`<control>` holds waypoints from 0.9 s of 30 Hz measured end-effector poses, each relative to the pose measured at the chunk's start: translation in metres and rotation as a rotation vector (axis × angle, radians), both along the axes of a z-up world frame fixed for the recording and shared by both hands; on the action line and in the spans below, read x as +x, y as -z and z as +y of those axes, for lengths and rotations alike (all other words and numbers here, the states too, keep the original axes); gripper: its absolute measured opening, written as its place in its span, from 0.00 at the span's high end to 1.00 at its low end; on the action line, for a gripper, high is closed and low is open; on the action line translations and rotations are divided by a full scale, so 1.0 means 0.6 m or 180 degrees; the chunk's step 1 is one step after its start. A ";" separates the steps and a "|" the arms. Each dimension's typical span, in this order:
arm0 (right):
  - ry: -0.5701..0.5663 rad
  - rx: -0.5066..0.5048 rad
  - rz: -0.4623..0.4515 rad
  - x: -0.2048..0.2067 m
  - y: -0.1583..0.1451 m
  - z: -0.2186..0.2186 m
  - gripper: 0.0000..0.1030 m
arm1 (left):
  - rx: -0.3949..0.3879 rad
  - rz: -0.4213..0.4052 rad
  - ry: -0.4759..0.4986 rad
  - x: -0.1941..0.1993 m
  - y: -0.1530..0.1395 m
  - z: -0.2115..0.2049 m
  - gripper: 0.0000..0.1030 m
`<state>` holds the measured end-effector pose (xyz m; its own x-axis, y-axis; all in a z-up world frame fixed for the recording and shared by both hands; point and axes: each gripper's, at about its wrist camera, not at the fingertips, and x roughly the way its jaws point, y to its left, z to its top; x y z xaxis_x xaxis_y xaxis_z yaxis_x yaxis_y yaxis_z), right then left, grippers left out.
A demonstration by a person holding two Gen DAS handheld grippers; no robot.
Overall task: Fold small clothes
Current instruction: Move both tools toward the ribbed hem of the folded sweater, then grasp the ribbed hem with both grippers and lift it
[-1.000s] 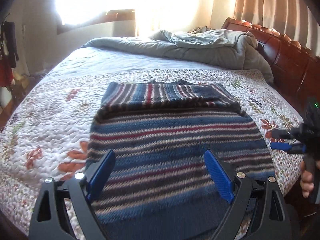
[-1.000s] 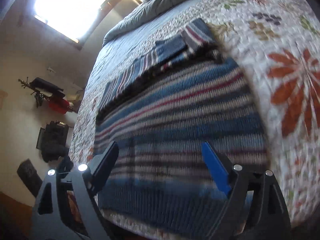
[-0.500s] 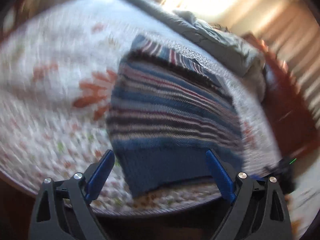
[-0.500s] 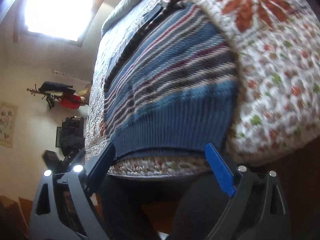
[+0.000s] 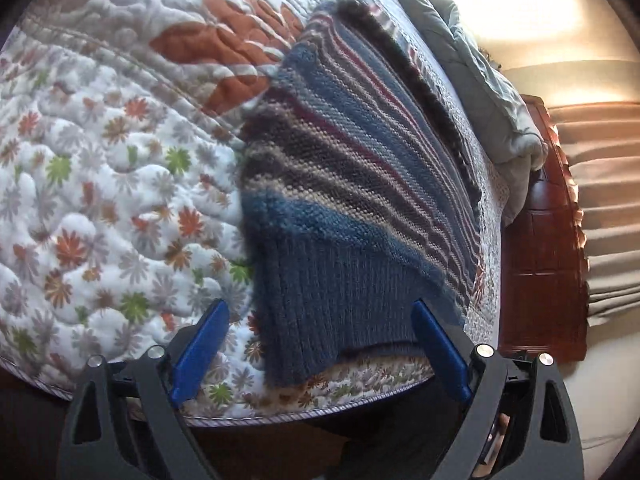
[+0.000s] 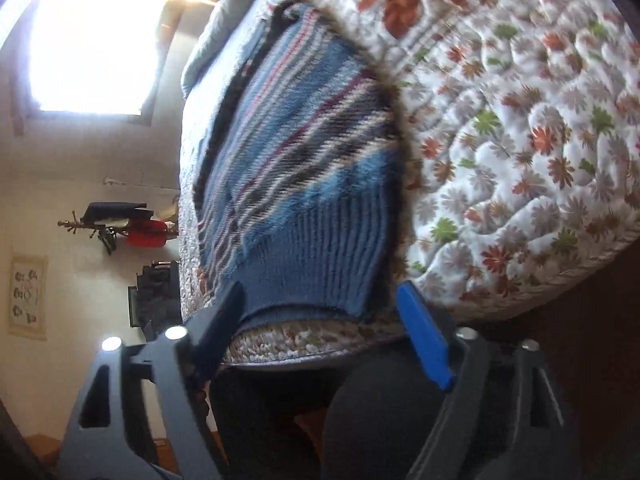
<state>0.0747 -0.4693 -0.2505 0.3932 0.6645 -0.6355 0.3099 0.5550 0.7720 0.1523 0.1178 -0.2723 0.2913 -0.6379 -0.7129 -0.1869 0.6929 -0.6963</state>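
A blue, grey and maroon striped knit sweater (image 5: pixel 352 168) lies flat on the bed, its ribbed blue hem (image 5: pixel 340 300) at the near edge of the mattress. My left gripper (image 5: pixel 319 306) is open, low at the bed's edge, with the hem's left corner between its blue pads (image 5: pixel 200 344); the pads are clear of the knit. In the right wrist view the sweater (image 6: pixel 304 152) shows tilted. The jaws of my right gripper (image 6: pixel 320 288) are closing around the right corner of the hem (image 6: pixel 320 264), and they still stand apart from it.
A white quilt with orange and green flowers (image 5: pixel 100 200) covers the bed. A bunched grey duvet (image 5: pixel 480 88) lies at the far end by the wooden headboard (image 5: pixel 540 260) and curtains (image 5: pixel 608 200). A coat rack (image 6: pixel 120 224) stands by the wall. The person's dark-clad legs (image 6: pixel 360 420) are below the mattress edge.
Both grippers have dropped to the near edge of the bed and rolled, so the scene looks tilted. The hem now sits between each pair of fingers. The right jaws have narrowed.
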 end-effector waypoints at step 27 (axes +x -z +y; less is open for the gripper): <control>0.0003 0.0111 0.0026 0.029 0.018 0.029 0.92 | -0.0692 0.0339 -0.0126 -0.009 0.068 0.044 0.91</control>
